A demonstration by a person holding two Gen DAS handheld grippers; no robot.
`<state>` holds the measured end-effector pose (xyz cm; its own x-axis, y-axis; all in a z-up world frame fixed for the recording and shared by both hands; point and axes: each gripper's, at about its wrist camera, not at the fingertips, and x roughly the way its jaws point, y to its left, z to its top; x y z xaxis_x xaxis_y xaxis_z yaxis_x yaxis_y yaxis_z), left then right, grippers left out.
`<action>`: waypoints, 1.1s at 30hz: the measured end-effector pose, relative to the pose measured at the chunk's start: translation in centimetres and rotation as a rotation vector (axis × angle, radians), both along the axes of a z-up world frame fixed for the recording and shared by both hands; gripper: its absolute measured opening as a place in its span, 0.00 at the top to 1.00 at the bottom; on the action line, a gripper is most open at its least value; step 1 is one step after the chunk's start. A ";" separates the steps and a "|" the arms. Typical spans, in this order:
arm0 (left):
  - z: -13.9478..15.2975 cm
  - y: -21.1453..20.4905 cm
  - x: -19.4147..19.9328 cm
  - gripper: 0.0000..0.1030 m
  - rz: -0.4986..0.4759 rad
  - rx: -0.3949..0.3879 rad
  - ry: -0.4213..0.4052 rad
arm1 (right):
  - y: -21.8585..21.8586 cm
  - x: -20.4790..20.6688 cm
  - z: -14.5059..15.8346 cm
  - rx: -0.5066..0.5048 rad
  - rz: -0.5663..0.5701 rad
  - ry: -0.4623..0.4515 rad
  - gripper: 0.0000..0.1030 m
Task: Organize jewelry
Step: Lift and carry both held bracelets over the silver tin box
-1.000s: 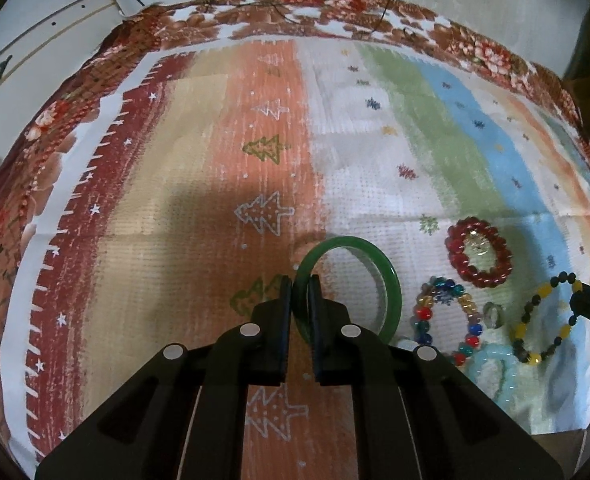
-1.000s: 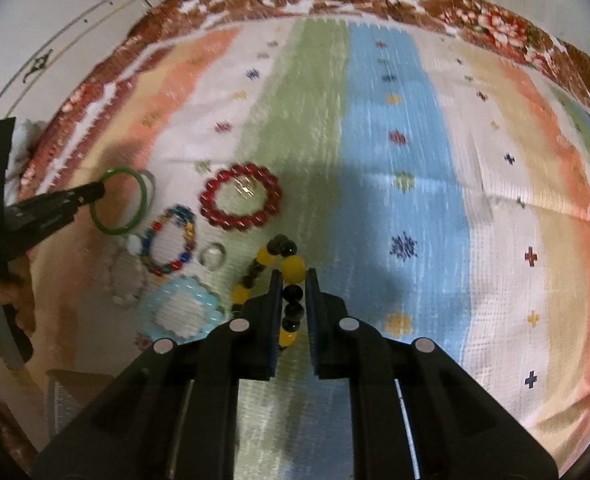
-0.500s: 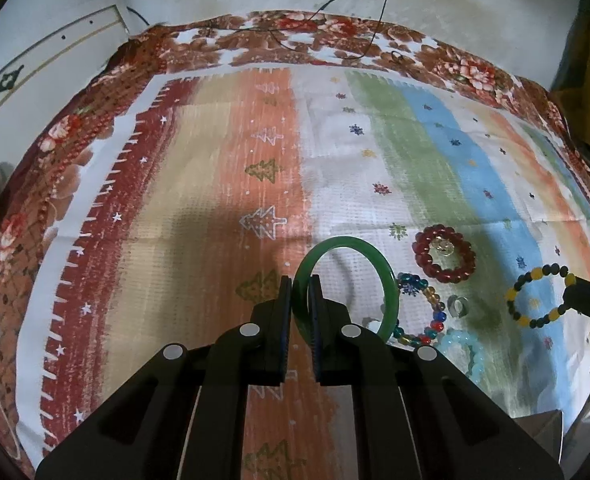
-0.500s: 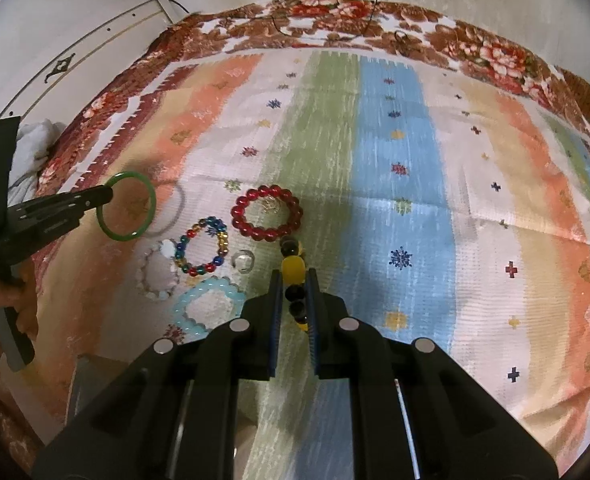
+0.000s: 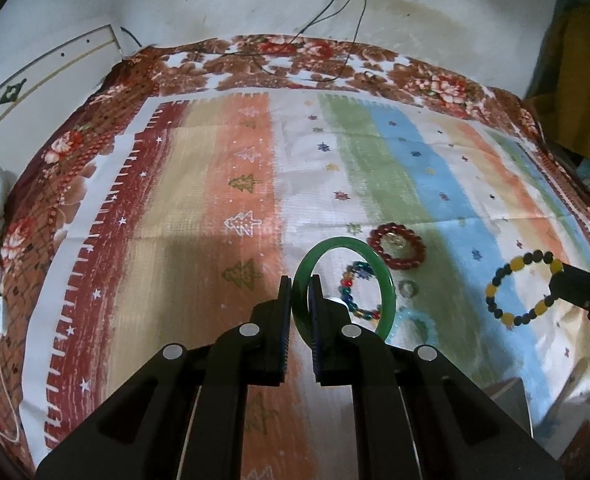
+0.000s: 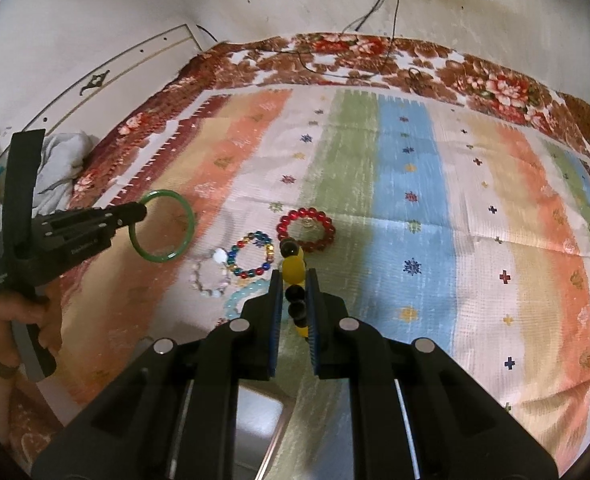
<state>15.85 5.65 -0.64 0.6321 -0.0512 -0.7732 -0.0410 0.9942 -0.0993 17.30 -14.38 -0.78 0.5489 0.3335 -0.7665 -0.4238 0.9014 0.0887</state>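
Above the striped, flower-bordered bedspread [image 5: 199, 200], both claws are clenched on a piece: the left claw [image 5: 300, 300] pinches the rim of a smooth green jade-like bangle [image 5: 387, 292], the right claw [image 6: 293, 292] grips a yellow-and-black beaded bracelet [image 5: 499, 312], both lifted clear of the cloth. On the bed, near six o'clock of centre, a red bead bracelet [image 6: 306, 231], a multicoloured bead bracelet [image 6: 252, 255], a white bead bracelet [image 6: 211, 278] and a pale blue bead bracelet [image 6: 241, 298] lie unsorted. A grey tray [image 6: 255, 420] waits nearest the person. Sorting looks barely begun.
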 end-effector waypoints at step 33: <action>2.0 -4.5 -9.6 0.91 -0.151 -0.006 -0.080 | -0.4 -9.7 2.3 0.064 0.066 -0.046 0.88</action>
